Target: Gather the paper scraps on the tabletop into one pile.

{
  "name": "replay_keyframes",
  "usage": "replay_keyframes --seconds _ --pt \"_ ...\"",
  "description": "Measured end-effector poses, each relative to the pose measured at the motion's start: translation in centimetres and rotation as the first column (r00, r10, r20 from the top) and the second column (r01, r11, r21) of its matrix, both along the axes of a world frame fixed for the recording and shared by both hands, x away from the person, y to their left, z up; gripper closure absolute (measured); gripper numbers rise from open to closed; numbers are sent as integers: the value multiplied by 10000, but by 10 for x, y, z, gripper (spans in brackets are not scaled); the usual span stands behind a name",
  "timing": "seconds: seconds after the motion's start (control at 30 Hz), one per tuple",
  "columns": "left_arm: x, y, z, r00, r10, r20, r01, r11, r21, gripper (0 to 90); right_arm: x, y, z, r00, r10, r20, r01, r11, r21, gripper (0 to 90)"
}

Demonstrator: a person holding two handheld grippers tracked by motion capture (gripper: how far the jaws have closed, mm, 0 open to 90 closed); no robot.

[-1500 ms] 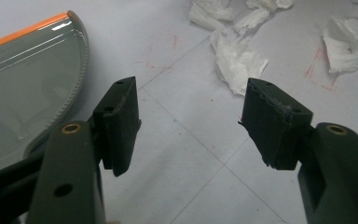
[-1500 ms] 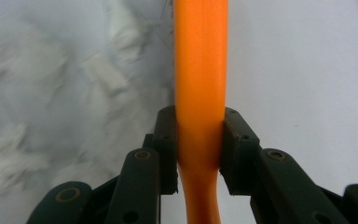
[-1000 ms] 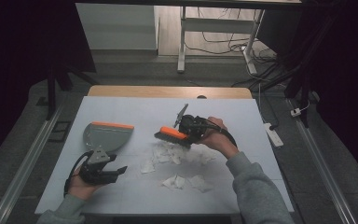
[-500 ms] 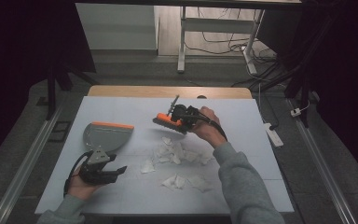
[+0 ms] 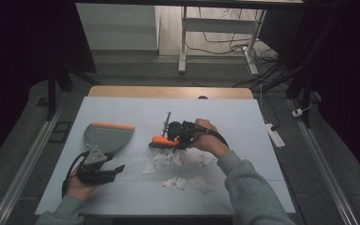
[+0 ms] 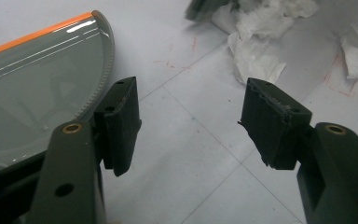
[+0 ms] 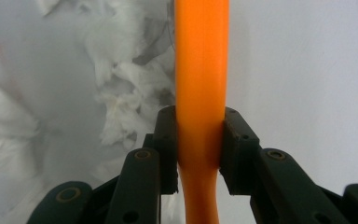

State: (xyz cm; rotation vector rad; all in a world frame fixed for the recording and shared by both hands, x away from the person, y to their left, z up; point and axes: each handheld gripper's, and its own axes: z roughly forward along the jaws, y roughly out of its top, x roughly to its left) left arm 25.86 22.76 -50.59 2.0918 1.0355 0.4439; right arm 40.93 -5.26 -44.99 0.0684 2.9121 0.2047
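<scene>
Nearest, scattered crumpled paper scraps (image 5: 176, 182) on the white surface (image 5: 243, 117), waiting to be swept. At the near left, left hand-held gripper (image 5: 110, 172) resting low with jaws apart and nothing between them, just behind the grey dustpan (image 5: 104, 137) with its orange lip, probably to steady it as a catcher. Farther in, right hand-held gripper (image 5: 171, 139) clamped tight on the orange brush handle (image 7: 200, 79), brush (image 5: 163, 141) set at the far edge of the main paper pile (image 5: 178, 157), seemingly placed to drag the scraps toward the pan. Beyond, bare surface, then wooden edge and floor cables
</scene>
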Motion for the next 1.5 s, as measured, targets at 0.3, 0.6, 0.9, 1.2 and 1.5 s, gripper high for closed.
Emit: replay_keyframes --seconds 0.3,0.6,0.9,1.2,1.5 --pt "0 0 0 10000 84 -22 -84 10000 13 378 -2 -27 34 9915 -1138 629 958 9664 2385 709" --pt "-1 8 3 9981 572 249 -567 9982 -194 377 -26 -17 36 9567 -2277 -1815 2833 8715 4003 709" --pt "-1 21 10 9894 1299 651 -1271 9908 -455 377 -51 16 22 9554 -1628 -2462 2494 8914 3784 709" --pt "-2 19 11 9900 1209 727 -1193 9925 -263 374 -56 44 4 9429 -1551 -2946 2592 8974 3570 709" --pt "-2 18 10 9909 1158 686 -1144 9932 -230 375 -48 48 -13 9241 -2273 -3071 3197 9002 2956 709"
